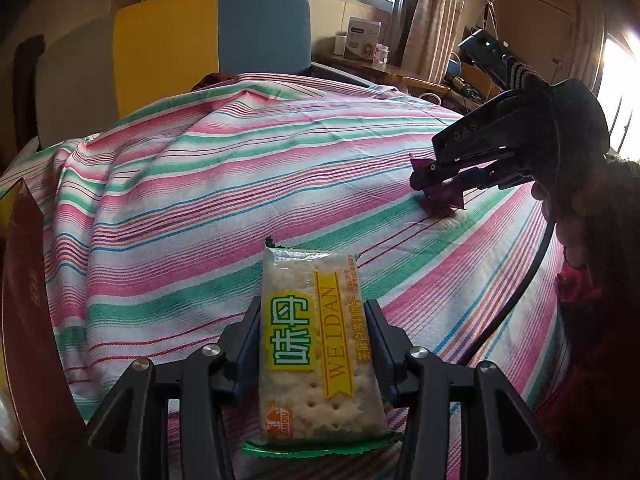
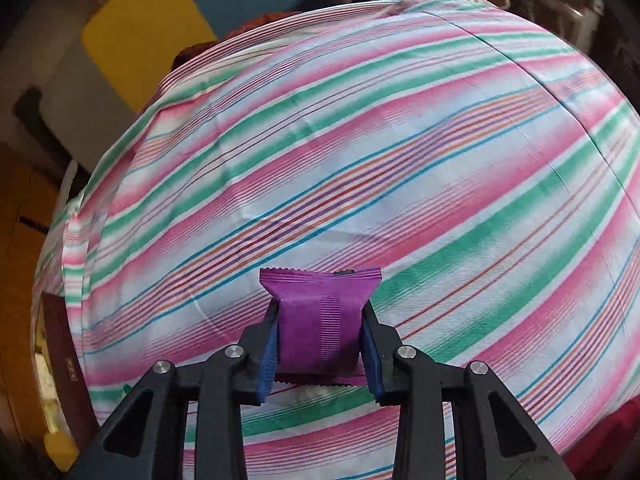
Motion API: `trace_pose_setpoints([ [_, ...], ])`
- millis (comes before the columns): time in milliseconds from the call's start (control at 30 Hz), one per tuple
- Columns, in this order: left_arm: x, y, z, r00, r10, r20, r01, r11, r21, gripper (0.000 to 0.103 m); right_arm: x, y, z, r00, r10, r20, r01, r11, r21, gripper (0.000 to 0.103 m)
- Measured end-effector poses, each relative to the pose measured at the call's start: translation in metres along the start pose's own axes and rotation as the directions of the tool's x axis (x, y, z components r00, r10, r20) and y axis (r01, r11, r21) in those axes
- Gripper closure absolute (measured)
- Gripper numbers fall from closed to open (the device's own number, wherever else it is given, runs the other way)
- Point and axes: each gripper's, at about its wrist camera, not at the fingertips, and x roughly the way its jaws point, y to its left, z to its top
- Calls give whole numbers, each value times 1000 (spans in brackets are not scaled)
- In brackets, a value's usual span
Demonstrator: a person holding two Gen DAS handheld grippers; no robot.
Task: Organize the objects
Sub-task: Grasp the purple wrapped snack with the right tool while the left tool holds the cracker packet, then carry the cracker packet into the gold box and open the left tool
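Note:
My left gripper [image 1: 314, 320] is shut on a clear cracker packet [image 1: 316, 344] with yellow and green print, held lengthwise just above the striped cloth [image 1: 192, 200]. My right gripper [image 2: 320, 328] is shut on a small purple snack packet [image 2: 320, 320] over the same cloth [image 2: 360, 160]. In the left wrist view the right gripper [image 1: 434, 186] shows at the right, low over the cloth, with the purple packet [image 1: 440, 200] in its jaws.
A dark red box [image 1: 24, 300] stands at the left edge of the cloth; it also shows in the right wrist view [image 2: 66, 360]. A yellow and blue headboard [image 1: 208, 36] is behind. A wooden table [image 1: 380, 68] with boxes stands at the back right.

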Motion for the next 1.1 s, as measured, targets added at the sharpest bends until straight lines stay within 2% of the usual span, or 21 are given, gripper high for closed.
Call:
trace_pose_setpoints([
  [100,0,0,0,1000,5,-1,-5,1000,5,55,3,19,-7,1000,-21,-13,20,994,-105,67],
  [167,0,-1,0,1000,8,-1,-8,1000,7,55,5,14,-9,999,-28,-22,25,992,-127,66],
  [300,-1,-2,-1,1000,15,0,-15,1000,12,55,5,6,-9,999,-17,-27,13,993,-121,66],
  [700,-3,-7,-2,999,33,2,-33,999,23,55,12,16,0,1000,1,-23,-5,991,-132,62],
  [800,-3,-7,-3,999,34,2,-34,999,23,55,11,18,-1,1000,12,-23,-16,989,-147,54],
  [867,-3,-7,-3,999,33,2,-33,999,23,55,15,23,-1,999,28,-23,-32,985,-168,41],
  [933,-3,-8,-3,999,34,2,-34,999,23,55,17,28,-1,999,24,-24,-28,983,-184,37],
  [1033,-3,-8,-3,999,34,2,-34,999,24,55,18,29,-1,1000,20,-22,-24,982,-190,38],
  [1100,-3,-8,-4,999,34,2,-34,999,25,55,17,31,-3,1000,-17,-14,14,976,-218,46],
])
